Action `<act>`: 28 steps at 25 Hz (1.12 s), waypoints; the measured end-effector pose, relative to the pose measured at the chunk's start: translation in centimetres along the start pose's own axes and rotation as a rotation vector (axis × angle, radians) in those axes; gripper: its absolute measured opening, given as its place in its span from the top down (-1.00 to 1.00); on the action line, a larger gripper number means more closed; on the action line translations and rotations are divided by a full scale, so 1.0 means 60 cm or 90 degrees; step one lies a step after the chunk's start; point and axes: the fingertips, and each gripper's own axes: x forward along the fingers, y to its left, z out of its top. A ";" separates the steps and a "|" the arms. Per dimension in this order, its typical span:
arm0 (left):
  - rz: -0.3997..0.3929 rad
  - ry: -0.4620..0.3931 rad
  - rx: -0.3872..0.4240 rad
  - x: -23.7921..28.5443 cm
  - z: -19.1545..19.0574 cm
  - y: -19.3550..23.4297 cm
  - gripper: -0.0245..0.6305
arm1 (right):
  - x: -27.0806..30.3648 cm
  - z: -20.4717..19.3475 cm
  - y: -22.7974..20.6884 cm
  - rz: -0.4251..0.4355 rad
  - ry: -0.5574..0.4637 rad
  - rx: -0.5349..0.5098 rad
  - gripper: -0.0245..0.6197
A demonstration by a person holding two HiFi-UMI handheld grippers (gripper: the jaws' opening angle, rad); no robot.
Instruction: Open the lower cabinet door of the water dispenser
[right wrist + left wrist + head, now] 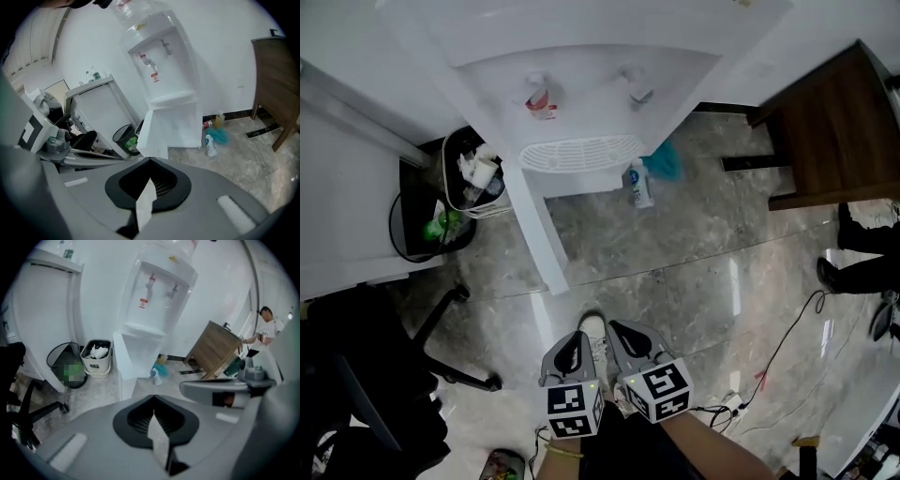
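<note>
- Water dispenser point(581, 84): standing at 12 o'clock from both grippers, well apart from them.
- Lower cabinet door point(540, 234): standing open, its free edge pointing toward 6 o'clock, near the bin point(476, 178).
- Left gripper point(574, 339): jaws pressing together, gripping nothing.
- Right gripper point(621, 330): jaws likewise lying closed and empty, just beside the left gripper.
- Step: the opening is looking done. The next move is probably calling only for a wider pull at the door's free edge, if any.
</note>
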 end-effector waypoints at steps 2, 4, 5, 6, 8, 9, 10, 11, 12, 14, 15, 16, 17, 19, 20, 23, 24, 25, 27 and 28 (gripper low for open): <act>-0.005 0.000 0.016 -0.010 -0.003 -0.015 0.91 | -0.024 -0.015 -0.005 -0.011 0.008 0.011 0.95; -0.007 -0.003 0.018 -0.015 -0.004 -0.022 0.91 | -0.041 -0.028 -0.012 -0.022 0.011 0.022 0.95; -0.006 -0.006 0.016 -0.017 -0.005 -0.023 0.91 | -0.046 -0.033 -0.014 -0.025 0.012 0.026 0.95; -0.005 -0.007 0.015 -0.017 -0.006 -0.023 0.91 | -0.049 -0.038 -0.015 -0.026 0.013 0.030 0.95; -0.004 -0.008 0.016 -0.016 -0.007 -0.023 0.91 | -0.051 -0.045 -0.018 -0.026 0.015 0.034 0.95; -0.003 -0.008 0.017 -0.015 -0.008 -0.022 0.91 | -0.052 -0.046 -0.020 -0.028 0.015 0.033 0.95; -0.003 -0.008 0.019 -0.015 -0.008 -0.022 0.91 | -0.052 -0.046 -0.022 -0.030 0.014 0.032 0.95; -0.003 -0.008 0.020 -0.015 -0.008 -0.022 0.91 | -0.053 -0.045 -0.023 -0.031 0.012 0.031 0.95; -0.003 -0.009 0.021 -0.015 -0.007 -0.022 0.91 | -0.053 -0.042 -0.025 -0.032 0.010 0.030 0.95; -0.004 -0.010 0.023 -0.016 -0.004 -0.023 0.91 | -0.053 -0.037 -0.026 -0.033 0.007 0.026 0.95; -0.005 -0.011 0.024 -0.016 -0.003 -0.024 0.91 | -0.052 -0.034 -0.026 -0.033 0.006 0.025 0.95; -0.006 -0.011 0.025 -0.016 -0.002 -0.024 0.91 | -0.051 -0.031 -0.026 -0.033 0.005 0.023 0.95; -0.006 -0.010 0.026 -0.015 -0.001 -0.024 0.91 | -0.050 -0.029 -0.026 -0.033 0.005 0.021 0.95; -0.006 -0.011 0.023 -0.015 0.001 -0.022 0.91 | -0.047 -0.026 -0.026 -0.033 0.005 0.018 0.95; -0.006 -0.011 0.022 -0.015 0.003 -0.021 0.91 | -0.046 -0.025 -0.026 -0.033 0.006 0.016 0.95; -0.006 -0.014 0.023 -0.014 0.006 -0.018 0.91 | -0.044 -0.024 -0.026 -0.034 0.008 0.013 0.95; -0.005 -0.014 0.024 -0.013 0.006 -0.018 0.91 | -0.043 -0.024 -0.025 -0.033 0.009 0.012 0.95; -0.004 -0.012 0.025 -0.013 0.005 -0.017 0.91 | -0.042 -0.025 -0.024 -0.032 0.010 0.012 0.95; -0.003 -0.010 0.023 -0.012 0.003 -0.015 0.91 | -0.040 -0.026 -0.023 -0.032 0.010 0.012 0.95; -0.003 -0.010 0.022 -0.012 0.003 -0.014 0.91 | -0.039 -0.026 -0.023 -0.033 0.010 0.011 0.95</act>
